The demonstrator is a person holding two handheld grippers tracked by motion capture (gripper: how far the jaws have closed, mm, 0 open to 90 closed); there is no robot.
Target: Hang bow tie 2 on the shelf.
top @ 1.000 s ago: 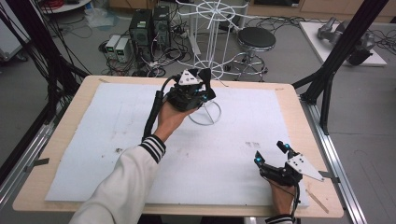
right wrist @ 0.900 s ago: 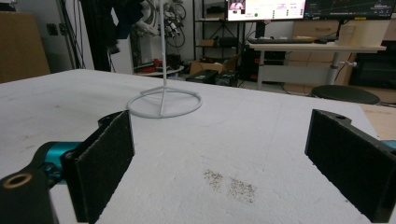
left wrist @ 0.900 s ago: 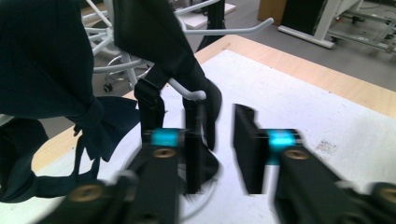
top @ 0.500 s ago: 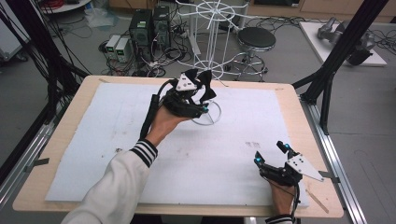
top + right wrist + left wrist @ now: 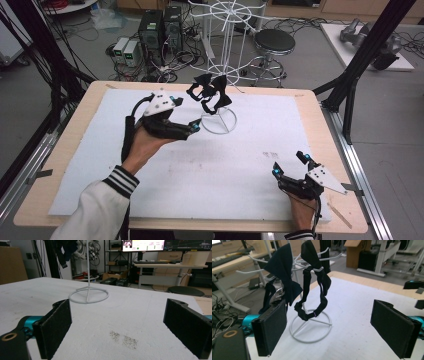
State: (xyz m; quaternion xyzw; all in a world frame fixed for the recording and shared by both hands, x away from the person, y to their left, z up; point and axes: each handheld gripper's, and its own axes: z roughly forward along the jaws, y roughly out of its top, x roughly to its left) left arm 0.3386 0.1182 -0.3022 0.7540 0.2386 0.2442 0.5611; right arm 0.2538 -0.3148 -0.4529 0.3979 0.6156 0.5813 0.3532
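Left claw (image 5: 192, 127): jaws wide, nothing between the pads; they have just been opening. It hangs just beside the white wire stand (image 5: 218, 120), on its left, clear of it.
Right claw (image 5: 289, 164): released, empty, low over the surface (image 5: 250, 165), well apart from the stand toward the near right corner.
Black bow ties (image 5: 210, 92): two, hung on the stand's lower hooks, above its ring base; straps dangle beside the post. In the left gripper view they hang (image 5: 294, 282) beyond the open pads.
Stand: upright on the white sheet, toward the far edge.
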